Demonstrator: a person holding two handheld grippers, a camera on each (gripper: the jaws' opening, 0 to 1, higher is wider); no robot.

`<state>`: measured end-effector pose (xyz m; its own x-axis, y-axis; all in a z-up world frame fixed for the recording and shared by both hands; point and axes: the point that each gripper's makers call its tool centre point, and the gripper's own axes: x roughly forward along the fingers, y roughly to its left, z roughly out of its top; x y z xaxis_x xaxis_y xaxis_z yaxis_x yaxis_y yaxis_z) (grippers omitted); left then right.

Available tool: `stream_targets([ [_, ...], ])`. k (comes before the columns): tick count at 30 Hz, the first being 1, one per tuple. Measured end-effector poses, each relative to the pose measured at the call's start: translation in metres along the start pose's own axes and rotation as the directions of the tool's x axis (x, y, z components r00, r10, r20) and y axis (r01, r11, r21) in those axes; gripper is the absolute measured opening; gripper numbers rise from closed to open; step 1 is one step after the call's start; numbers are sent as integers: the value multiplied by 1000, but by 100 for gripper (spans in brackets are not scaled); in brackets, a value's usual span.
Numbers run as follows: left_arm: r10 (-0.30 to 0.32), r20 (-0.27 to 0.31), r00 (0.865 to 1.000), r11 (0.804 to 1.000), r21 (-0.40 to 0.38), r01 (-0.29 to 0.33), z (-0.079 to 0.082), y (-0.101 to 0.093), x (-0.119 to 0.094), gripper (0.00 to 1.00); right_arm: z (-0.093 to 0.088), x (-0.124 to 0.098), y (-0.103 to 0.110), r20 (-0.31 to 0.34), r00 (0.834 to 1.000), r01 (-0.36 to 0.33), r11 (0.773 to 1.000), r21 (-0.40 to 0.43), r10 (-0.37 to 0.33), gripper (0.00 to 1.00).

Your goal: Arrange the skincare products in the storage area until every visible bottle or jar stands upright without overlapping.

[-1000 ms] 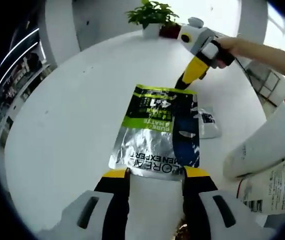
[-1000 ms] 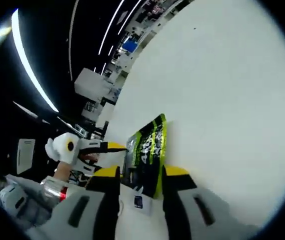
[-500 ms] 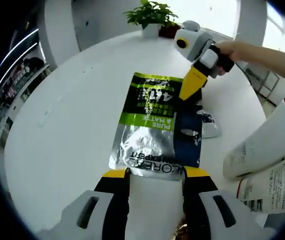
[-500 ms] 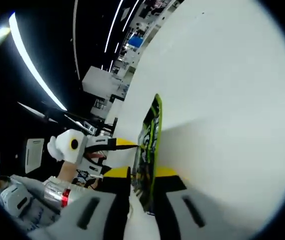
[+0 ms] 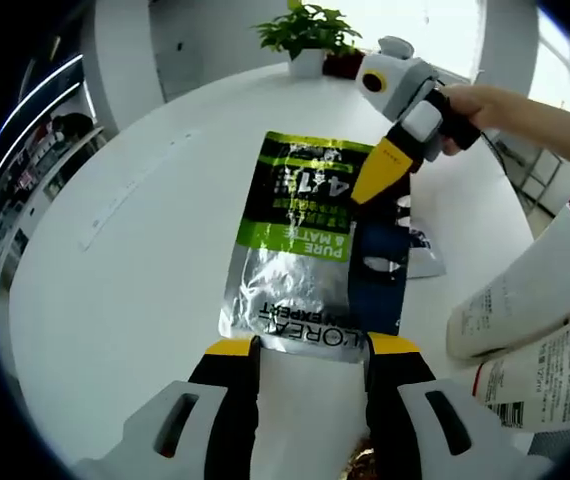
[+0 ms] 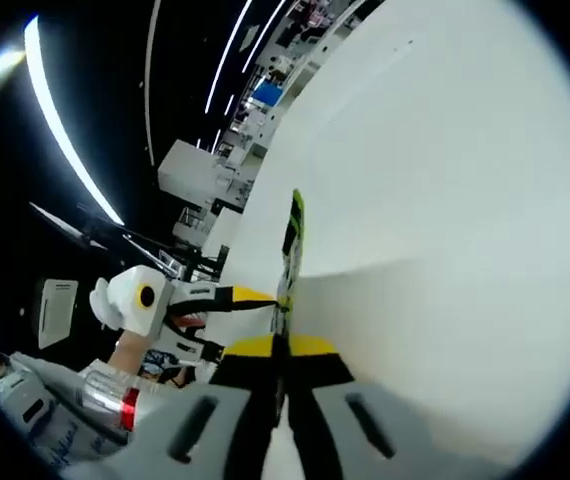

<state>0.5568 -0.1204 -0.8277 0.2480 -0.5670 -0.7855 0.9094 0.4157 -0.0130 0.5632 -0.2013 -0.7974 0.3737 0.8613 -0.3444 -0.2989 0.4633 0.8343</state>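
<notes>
We hold the foil pouch (image 5: 305,250) at the centre of the left gripper view, stretched between our two tools above the white surface (image 5: 115,260). The left tool (image 5: 309,346) pinches the pouch's lower silver edge at the bottom of that frame. The right tool (image 5: 380,172) comes in from the upper right with its yellow tip on the pouch's top right corner. In the right gripper view the right tool (image 6: 283,345) is closed narrow on the pouch, seen edge-on as a thin green line.

Both grips sit on slim margins of slick foil, so we judge that a pull apart or a twist could slide one edge free and drop it. At the right edge of the left gripper view, two white tubes (image 5: 525,310) lean over each other; a swinging pouch could knock them.
</notes>
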Motion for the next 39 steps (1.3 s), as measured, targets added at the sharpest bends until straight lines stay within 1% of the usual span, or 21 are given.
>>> stream_targets([
  [4,0,16,1000,1000,-8,0,2,0,-4,36,4,-3,3,18,1000,6,1000,-14,-6,1],
  [8,-4,15,1000,1000,3,4,1,-3,-11,36,6,-7,8,39,999,11,999,-30,-10,1],
  [11,4,6,1000,1000,12,-4,-4,-2,-18,37,10,-11,8,62,998,29,999,-40,-26,1],
  [16,18,-4,1000,1000,13,-18,-15,6,-26,37,17,-16,16,107,994,18,999,-37,-14,1],
  [20,27,-14,1000,1000,15,-27,-22,4,-33,37,23,-19,21,135,991,24,999,-46,-18,1],
  [22,26,-22,999,999,18,-26,-27,1,-37,37,25,-21,24,148,989,23,999,-50,-15,1],
  [27,28,-37,999,999,20,-27,-35,-6,-48,37,28,-24,27,158,987,25,998,-57,-15,1],
  [32,39,-75,996,998,45,-35,-47,-9,-57,37,29,-27,31,172,985,20,998,-56,-10,1],
  [35,20,-94,995,999,44,-16,-52,-20,-61,36,29,-26,31,176,984,27,998,-58,-16,1],
  [39,-24,-123,992,998,55,31,-62,-34,-63,34,26,-25,32,177,984,26,998,-52,-17,1],
])
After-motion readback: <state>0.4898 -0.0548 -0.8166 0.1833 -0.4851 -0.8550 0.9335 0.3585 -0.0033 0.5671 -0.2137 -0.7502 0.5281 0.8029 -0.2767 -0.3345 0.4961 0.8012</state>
